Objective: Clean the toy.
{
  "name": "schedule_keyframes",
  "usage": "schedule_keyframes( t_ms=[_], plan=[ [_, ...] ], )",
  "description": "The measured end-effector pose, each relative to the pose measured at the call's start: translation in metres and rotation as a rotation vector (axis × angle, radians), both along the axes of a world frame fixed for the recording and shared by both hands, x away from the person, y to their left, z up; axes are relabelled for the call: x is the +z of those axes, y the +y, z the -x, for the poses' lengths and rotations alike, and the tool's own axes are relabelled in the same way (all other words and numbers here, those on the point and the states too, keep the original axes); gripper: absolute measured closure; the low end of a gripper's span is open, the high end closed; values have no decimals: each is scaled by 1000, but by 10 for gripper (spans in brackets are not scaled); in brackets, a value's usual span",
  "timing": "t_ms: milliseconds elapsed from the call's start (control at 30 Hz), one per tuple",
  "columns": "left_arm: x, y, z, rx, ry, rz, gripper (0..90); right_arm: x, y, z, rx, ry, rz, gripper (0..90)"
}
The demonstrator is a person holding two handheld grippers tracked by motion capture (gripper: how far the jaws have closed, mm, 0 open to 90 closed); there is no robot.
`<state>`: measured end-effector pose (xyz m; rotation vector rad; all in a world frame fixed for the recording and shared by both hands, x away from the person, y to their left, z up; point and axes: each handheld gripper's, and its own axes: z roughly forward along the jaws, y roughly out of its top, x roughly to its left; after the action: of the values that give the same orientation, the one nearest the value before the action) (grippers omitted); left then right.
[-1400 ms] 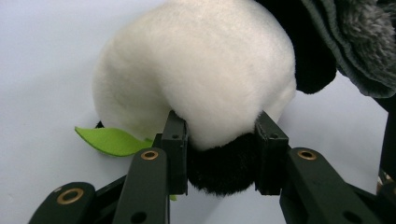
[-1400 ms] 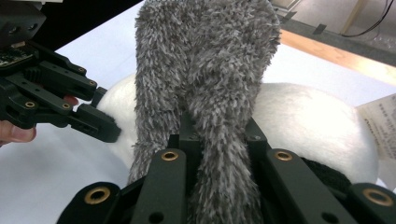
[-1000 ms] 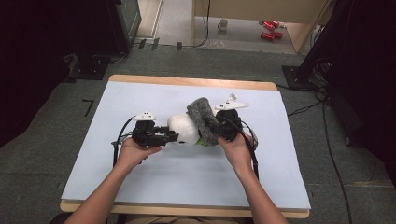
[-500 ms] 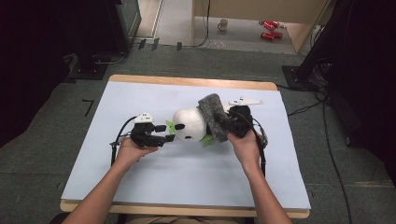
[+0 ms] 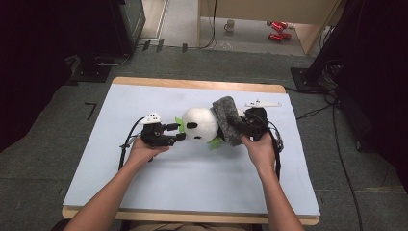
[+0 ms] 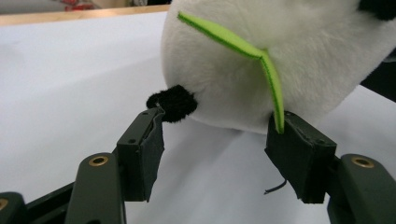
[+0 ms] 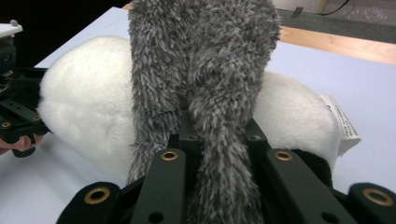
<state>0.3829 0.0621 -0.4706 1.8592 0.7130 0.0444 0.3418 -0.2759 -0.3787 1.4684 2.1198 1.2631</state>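
A white plush toy [image 5: 201, 124] lies near the middle of the table [image 5: 144, 192], on the pale sheet [image 5: 192, 178] that covers it, with a grey fuzzy cloth [image 5: 227, 120] draped over its 3 o'clock end. The left gripper [image 5: 179, 131] sits at the toy's 9 o'clock side, held in the person's left hand [image 5: 144, 150]. In the left gripper view its jaws stand wide apart with nothing clamped between them: one pad [image 6: 148, 149] touches a small black tuft [image 6: 173, 101] on the toy, and the other pad sits just under a thin green felt strip [image 6: 271, 74] that runs down the white fur. The right gripper [image 5: 240, 126] is at the toy's 3 o'clock side in the right hand [image 5: 260, 147], with its cable [image 5: 277, 154] trailing toward 6 o'clock. In the right gripper view its jaws are drawn close together and pinch a fold of the grey cloth, which rises between them and lies across the toy's white body. A white label [image 7: 340, 123] sticks out of the toy at the 3 o'clock edge of that view, and the left gripper shows far off at 9 o'clock.
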Motion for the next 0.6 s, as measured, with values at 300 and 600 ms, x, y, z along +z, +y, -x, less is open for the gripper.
schedule_keyframes(
  t_ms=[300,600],
  plan=[
    [6,-5,-2,-65,-2,1,339,-4,-12,1,-2,19,-24,767],
    [13,-6,-13,-134,-32,-8,292,-5,-19,2,-3,34,-32,768]
  ],
)
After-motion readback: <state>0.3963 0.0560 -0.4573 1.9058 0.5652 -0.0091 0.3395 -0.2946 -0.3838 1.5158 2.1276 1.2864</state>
